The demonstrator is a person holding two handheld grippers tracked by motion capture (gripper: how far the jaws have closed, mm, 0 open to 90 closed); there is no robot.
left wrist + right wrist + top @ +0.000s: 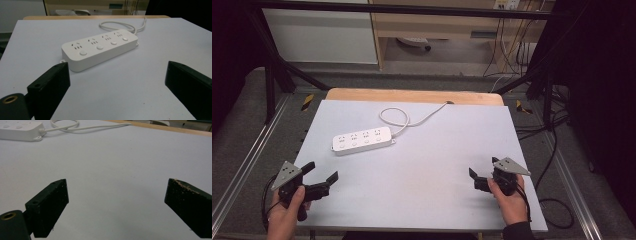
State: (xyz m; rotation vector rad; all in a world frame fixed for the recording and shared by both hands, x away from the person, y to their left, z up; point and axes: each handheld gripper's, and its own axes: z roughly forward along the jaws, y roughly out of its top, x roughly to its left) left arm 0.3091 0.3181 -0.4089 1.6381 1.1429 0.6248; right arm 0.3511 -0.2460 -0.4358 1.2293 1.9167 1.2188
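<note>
At the lower left of the high view the left gripper (320,172) sits just inside the table's left edge, held in the person's left hand (287,212), its jaws spread wide and holding nothing. Up and to the right of it, in the upper-left middle of the frame, the white power strip (362,140) lies flat on the pale table (432,165), well apart from both grippers; in the left gripper view it sits at upper centre (100,48), ahead of the parted jaws with bare tabletop between. Its white cable (404,119) loops once behind the strip and runs to the table's far wooden edge (412,95). The broad middle and right of the tabletop lie open. At the lower right, the right gripper (483,172) rests near the table's right edge in the right hand (512,200), jaws likewise wide apart and unloaded; its own view catches the strip's end at upper left (20,130).
</note>
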